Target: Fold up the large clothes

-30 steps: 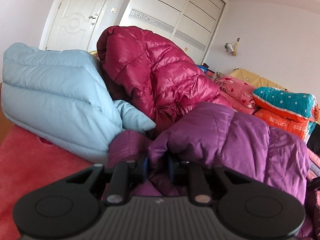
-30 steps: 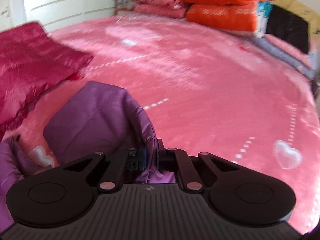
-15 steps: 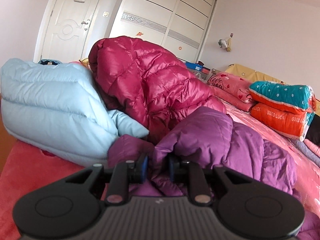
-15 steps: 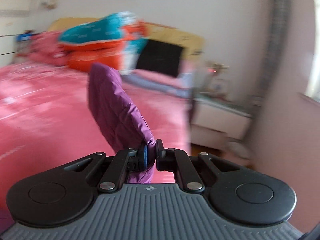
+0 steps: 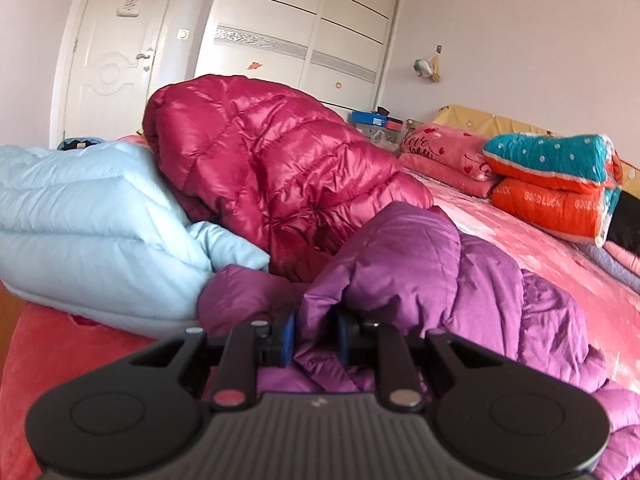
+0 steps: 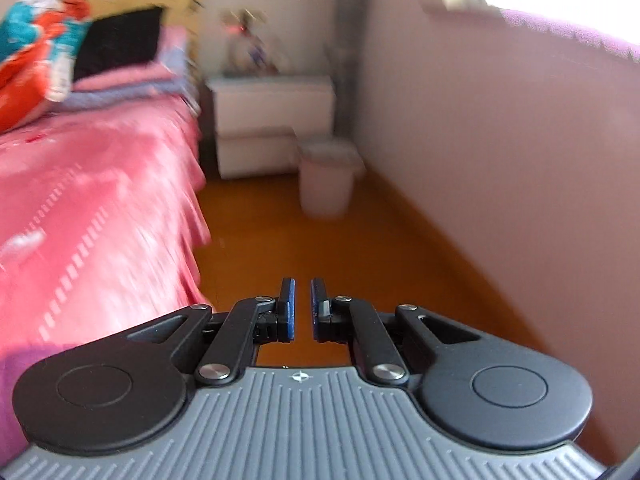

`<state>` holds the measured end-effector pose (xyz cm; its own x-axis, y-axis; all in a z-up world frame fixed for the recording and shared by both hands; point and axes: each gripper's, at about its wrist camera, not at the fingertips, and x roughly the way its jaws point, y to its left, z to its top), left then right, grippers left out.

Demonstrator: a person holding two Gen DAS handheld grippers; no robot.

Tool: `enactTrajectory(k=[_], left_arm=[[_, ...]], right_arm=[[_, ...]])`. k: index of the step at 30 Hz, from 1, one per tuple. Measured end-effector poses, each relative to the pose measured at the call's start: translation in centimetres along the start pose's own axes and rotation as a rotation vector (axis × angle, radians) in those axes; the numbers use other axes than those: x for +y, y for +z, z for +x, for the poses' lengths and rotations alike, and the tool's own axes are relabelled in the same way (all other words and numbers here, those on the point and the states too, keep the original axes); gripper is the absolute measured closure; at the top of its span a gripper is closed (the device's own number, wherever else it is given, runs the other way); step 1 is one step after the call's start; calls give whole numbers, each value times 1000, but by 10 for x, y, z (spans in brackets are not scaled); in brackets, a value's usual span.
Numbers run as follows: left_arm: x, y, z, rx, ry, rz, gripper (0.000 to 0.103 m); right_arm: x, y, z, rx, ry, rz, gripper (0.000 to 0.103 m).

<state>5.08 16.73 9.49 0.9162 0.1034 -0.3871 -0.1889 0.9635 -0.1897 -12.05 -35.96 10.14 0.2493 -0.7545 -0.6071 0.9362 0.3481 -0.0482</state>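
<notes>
Tongs, left (image 5: 316, 332): we have them clenched on a fold of the purple jacket (image 5: 420, 272); cloth fills the gap between the blue pads (image 5: 287, 334).
Tongs, right (image 6: 303, 304): closed down to a thin slit with nothing between the pads; they point over the floor (image 6: 320, 248) beside the bed.
Purple jacket: bunched on the bed (image 5: 520, 240) right in front of our left tongs, spreading from 12 towards 3 o'clock of them. In our right view purple cloth shows only at the edges of the picture, at 8 o'clock and at 2 o'clock.
Red jacket (image 5: 260, 168): heaped behind the purple one, at 11 o'clock of the left tongs, touching it.
Blue jacket (image 5: 92, 216): at 9 to 10 o'clock, leaning against the red one, its corner lying on the purple cloth.
Quilts (image 5: 552, 184): stacked at the head of the bed, at 2 o'clock, well apart from the jackets.
Right view: blurred; we make out a nightstand (image 6: 272, 120) at 12 o'clock and a bin (image 6: 326, 184) just beside it.
</notes>
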Motion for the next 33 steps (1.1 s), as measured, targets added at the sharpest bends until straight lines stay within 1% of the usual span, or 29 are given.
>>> enactTrajectory(k=[1,2,4,6,8,9,11,12,13,14,15,16,17,19,20,22,24,27,28,30,33], left_arm=[[-1,0,1,5,1,4,83],[-2,0,1,10,2,7,81],[-4,-1,4,28,-3,21,70],[-6,-2,5,32,-7,37,65],[-8,-3,5,30,-5,57,65],[-9,-3,5,31,-4,64,65],[-10,-3,5,34,-10,74,68],[-11,-3,6,38,-11,82,74],[-12,-3,6,41,-18,87,80],[-11,-2,5,42,-22,84,82],[-10,-1,5,42,-28,75,87],[-8,0,4,44,-34,63,91],[-4,2,3,49,-46,36,92],[7,9,1,56,-71,-42,95],[15,13,-1,60,-87,-88,95],[23,18,-5,54,-100,-128,95],[29,21,-10,44,-100,-137,96],[47,25,-13,50,-155,-244,96],[53,27,-14,47,-153,-265,96],[67,34,-21,15,-118,-283,96],[90,42,-32,-35,-76,-313,96]], right_arm=[[-12,-13,3,32,-6,26,96],[-7,-30,5,58,-9,44,96],[-17,-52,8,113,-10,68,95],[-22,-67,2,126,15,84,94],[-22,-72,-6,118,70,108,87],[-17,-70,-11,108,113,123,85],[-8,-68,-26,78,224,146,75],[-1,-67,-35,60,266,141,60],[7,-66,-48,36,312,129,36],[16,-65,-61,14,358,112,26],[29,-65,-73,-5,408,90,15],[42,-65,-83,-22,457,65,8],[54,-67,-91,-36,499,39,5],[76,-72,-113,-61,571,-9,3],[71,-70,-130,-65,604,-24,3],[90,-75,-143,-57,669,-62,2],[109,-83,-153,-33,719,-104,2],[134,-91,-159,41,815,-138,1],[139,-86,-150,69,856,-140,0],[153,-93,-162,112,928,-165,0],[169,-106,-177,122,961,-241,0]])
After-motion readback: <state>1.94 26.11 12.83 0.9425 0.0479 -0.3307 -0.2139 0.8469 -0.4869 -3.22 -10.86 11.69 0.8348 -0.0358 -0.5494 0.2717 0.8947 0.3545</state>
